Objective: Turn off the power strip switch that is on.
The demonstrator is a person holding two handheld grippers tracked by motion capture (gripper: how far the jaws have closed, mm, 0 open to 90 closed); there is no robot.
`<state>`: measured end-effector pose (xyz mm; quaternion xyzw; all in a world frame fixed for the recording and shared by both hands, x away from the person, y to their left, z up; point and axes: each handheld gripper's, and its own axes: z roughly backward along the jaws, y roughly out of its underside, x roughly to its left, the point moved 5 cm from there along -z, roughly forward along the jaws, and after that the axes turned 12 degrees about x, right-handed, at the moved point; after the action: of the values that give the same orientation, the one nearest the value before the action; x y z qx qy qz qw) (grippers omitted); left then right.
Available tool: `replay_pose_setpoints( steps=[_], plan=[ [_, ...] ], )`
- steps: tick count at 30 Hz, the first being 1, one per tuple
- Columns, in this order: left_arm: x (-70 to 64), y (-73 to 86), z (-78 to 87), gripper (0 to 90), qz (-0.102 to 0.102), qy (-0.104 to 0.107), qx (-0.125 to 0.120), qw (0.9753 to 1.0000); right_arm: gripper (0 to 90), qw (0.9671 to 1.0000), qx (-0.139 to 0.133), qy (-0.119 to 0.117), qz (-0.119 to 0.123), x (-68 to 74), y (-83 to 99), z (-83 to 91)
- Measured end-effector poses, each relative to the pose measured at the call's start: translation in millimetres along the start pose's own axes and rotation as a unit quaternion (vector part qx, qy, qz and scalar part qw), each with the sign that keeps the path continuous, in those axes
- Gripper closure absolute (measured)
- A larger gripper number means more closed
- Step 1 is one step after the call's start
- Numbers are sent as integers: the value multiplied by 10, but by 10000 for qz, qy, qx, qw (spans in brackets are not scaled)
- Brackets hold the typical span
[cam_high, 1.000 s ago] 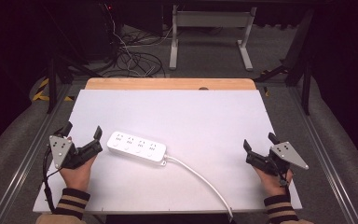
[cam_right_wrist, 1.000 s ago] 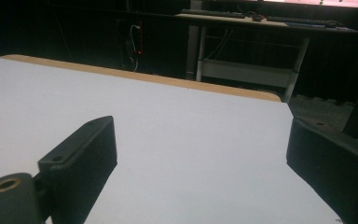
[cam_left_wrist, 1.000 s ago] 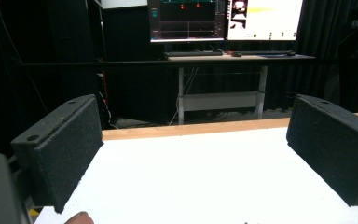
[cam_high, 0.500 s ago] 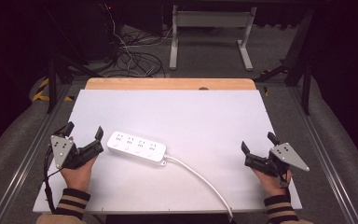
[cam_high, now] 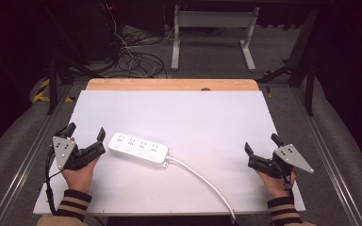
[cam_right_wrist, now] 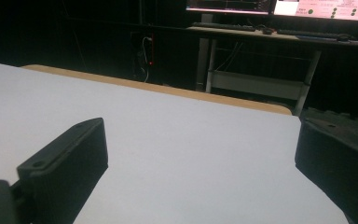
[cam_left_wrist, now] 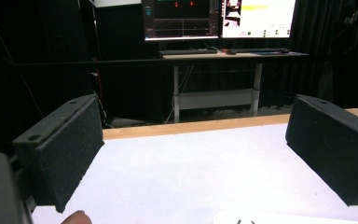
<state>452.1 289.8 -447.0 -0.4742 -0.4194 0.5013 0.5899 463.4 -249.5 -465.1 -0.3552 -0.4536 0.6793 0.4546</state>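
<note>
White board [cam_high: 207,113] carries both grippers, each spread wide and empty. Left gripper [cam_high: 86,135] has the white power strip [cam_high: 139,148] just beside its right jaw; right gripper [cam_high: 262,144] sits well apart, past the strip's cable [cam_high: 202,178].

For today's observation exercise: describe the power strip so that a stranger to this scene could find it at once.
Start at the white table. On its near left part lies the power strip, just right of the left hand-held gripper. It is a long white bar with sockets, trailing a white cable.
</note>
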Motion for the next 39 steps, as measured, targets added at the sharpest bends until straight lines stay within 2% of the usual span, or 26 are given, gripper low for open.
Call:
replay_pose_setpoints(
  steps=[17, 39],
  plan=[
    [-27, 14, -22, 53, -59, 81, 69, 9999, 42, 10000, 41, 35, -3, -6, 9, -1],
    [-25, 19, -24, 64, -97, 10, 89, 9999, 47, 10000, 59, 37, -1, -8, 17, 5]
  ],
)
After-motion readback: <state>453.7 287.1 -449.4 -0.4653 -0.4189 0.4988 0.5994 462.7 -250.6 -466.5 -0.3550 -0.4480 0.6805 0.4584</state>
